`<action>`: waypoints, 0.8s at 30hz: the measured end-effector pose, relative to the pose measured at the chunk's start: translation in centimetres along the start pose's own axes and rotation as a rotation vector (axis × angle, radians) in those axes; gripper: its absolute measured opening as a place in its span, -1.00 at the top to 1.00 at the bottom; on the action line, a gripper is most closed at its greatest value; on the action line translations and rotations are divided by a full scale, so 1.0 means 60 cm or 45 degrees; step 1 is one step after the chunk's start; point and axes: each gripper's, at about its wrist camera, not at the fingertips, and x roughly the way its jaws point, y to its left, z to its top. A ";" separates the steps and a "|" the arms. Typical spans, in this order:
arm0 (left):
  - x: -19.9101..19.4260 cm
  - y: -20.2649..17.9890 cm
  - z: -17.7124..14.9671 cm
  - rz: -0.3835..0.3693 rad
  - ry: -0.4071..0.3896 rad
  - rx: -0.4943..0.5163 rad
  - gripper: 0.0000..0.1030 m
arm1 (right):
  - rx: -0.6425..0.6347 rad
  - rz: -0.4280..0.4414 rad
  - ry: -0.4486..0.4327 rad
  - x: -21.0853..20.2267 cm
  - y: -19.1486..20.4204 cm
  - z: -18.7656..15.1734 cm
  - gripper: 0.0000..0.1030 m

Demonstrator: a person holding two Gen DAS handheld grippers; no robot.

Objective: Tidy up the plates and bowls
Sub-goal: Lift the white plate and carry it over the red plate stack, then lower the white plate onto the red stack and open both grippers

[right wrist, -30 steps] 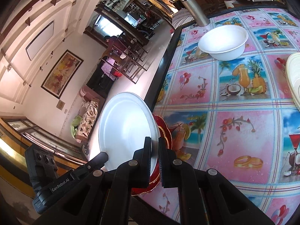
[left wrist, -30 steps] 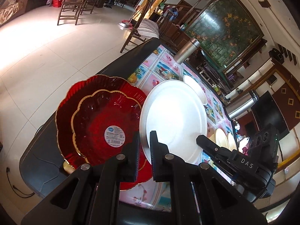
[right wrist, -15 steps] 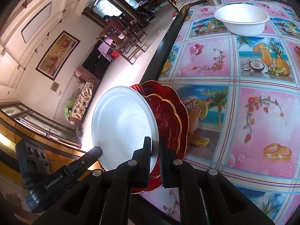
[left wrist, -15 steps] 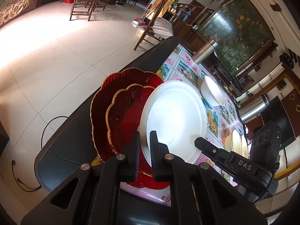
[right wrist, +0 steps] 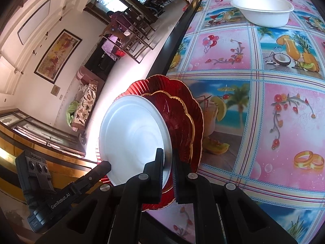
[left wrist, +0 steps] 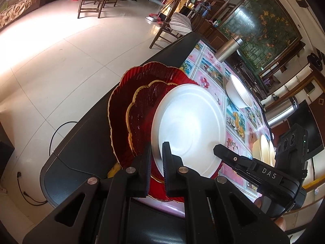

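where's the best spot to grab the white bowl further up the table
Take the white bowl by its thin rim, one claw finger inside and one outside, coming down from above. It sits upright and open on the tablecloth, its wall too wide to span, and the near edge faces the right claw.

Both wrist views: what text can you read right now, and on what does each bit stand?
"DAS": white letters on the right gripper, seen from the left wrist.
"GenRobot.AI": white letters on the left gripper, seen from the right wrist.
Small print on the camera block above it: too blurred to read.
White plate, red plates: no text visible.
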 end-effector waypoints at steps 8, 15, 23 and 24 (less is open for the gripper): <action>0.005 -0.010 -0.005 0.081 -0.005 0.063 0.84 | 0.012 -0.007 0.019 0.010 -0.008 0.004 0.85; 0.002 -0.023 -0.011 0.197 -0.060 0.148 0.82 | -0.008 -0.012 0.029 0.020 0.001 0.003 0.85; -0.014 -0.039 -0.020 0.325 -0.154 0.253 0.74 | -0.027 -0.029 0.037 0.027 0.005 0.003 0.79; -0.018 -0.041 -0.021 0.344 -0.173 0.261 0.73 | -0.027 -0.030 0.038 0.028 0.004 0.004 0.79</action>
